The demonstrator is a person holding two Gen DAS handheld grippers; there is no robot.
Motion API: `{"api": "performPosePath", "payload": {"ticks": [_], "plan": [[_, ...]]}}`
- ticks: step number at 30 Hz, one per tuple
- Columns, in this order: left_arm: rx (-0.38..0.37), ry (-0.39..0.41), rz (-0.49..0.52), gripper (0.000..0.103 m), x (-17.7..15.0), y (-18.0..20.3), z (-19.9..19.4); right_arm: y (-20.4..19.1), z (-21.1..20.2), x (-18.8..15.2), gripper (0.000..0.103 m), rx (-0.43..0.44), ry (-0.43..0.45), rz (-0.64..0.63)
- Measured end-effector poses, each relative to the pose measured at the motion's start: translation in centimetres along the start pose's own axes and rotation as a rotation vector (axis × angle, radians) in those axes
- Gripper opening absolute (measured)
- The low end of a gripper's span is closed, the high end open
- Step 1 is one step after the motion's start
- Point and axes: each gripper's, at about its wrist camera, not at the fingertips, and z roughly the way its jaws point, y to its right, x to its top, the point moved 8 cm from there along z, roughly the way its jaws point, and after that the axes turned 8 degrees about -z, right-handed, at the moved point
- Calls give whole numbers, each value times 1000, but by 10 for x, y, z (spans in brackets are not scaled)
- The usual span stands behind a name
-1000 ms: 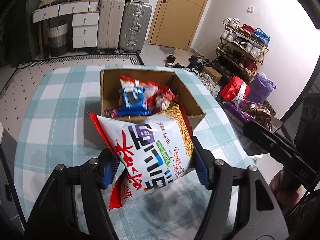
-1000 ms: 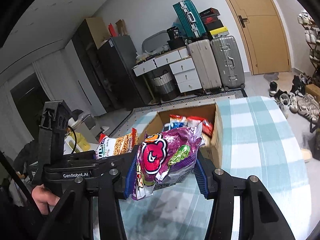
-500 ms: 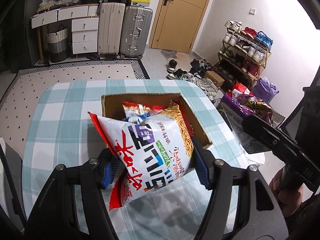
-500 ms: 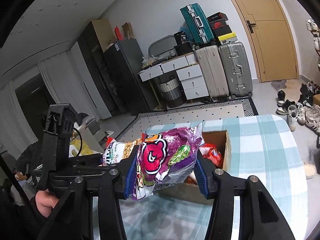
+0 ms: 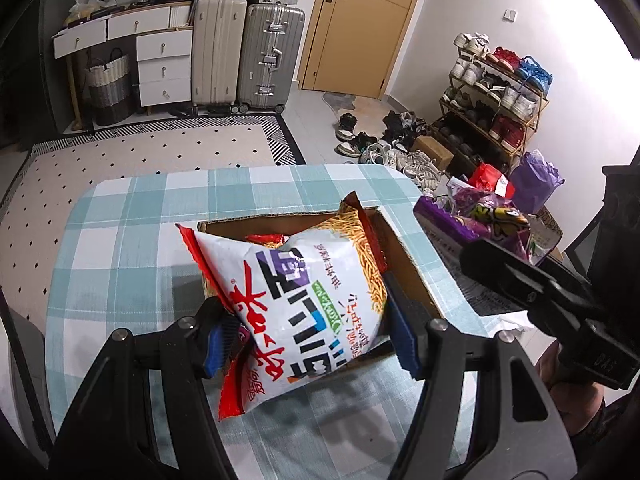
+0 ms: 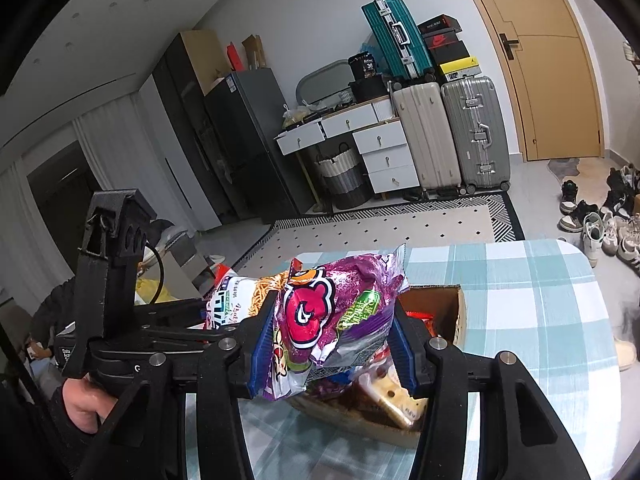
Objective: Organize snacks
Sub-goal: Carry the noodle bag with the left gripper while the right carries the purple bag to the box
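My left gripper [image 5: 310,334] is shut on a white and red noodle-snack bag [image 5: 304,300], held just above the open cardboard box [image 5: 404,260] on the checked tablecloth [image 5: 132,240]. The bag hides most of the box; a red packet [image 5: 266,239] shows inside. My right gripper [image 6: 330,344] is shut on a purple snack bag [image 6: 336,312] over the near end of the same box [image 6: 452,312], which holds several packets. The left gripper [image 6: 120,320], with its white bag [image 6: 236,300], is at the left of the right wrist view, a hand [image 6: 84,400] on its handle.
Beyond the table's far edge lie a dotted rug [image 5: 140,156], suitcases [image 5: 244,52], white drawers [image 5: 160,64] and a door [image 5: 360,24]. A shoe rack [image 5: 496,96] and loose shoes [image 5: 380,144] stand to the right. The tablecloth [image 6: 540,300] runs on right of the box.
Both grippers have carried their bags forward and a little up, from short of the box to over it. The box has slid down behind the bags in both views. Both grips are unchanged.
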Motion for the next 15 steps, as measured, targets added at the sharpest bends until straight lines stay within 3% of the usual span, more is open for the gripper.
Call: {"api": "performPosePath", "payload": {"ticks": [15], "plan": [[-10, -78, -13, 63, -2, -20, 66, 34, 54, -17, 51, -1, -59, 24]]}}
